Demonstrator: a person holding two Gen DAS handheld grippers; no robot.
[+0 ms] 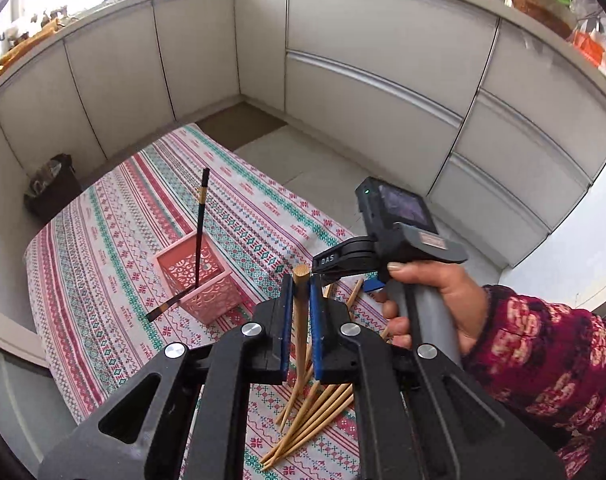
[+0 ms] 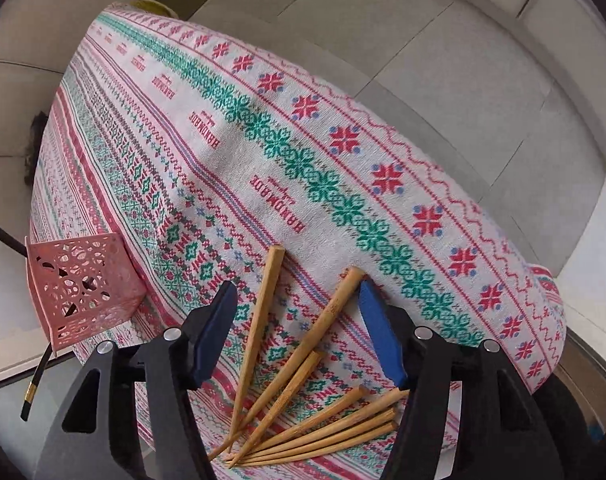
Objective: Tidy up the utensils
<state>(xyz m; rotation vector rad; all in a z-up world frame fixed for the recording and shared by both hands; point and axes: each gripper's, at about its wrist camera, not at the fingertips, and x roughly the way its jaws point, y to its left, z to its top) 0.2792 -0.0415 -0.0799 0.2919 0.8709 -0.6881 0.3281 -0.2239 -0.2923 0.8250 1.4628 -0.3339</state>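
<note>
The left tool (image 1: 301, 280) is squeezed tight on one wooden chopstick (image 1: 301, 320), held up above the desk (image 1: 115, 248). The right tool (image 2: 299, 300) is open over the pile of chopsticks (image 2: 303, 412), holding nothing. The pink basket (image 1: 201, 276) holds a black chopstick (image 1: 201, 216).

bright daylight | window glare top-left | fisheye-bent edges | sharp
</note>
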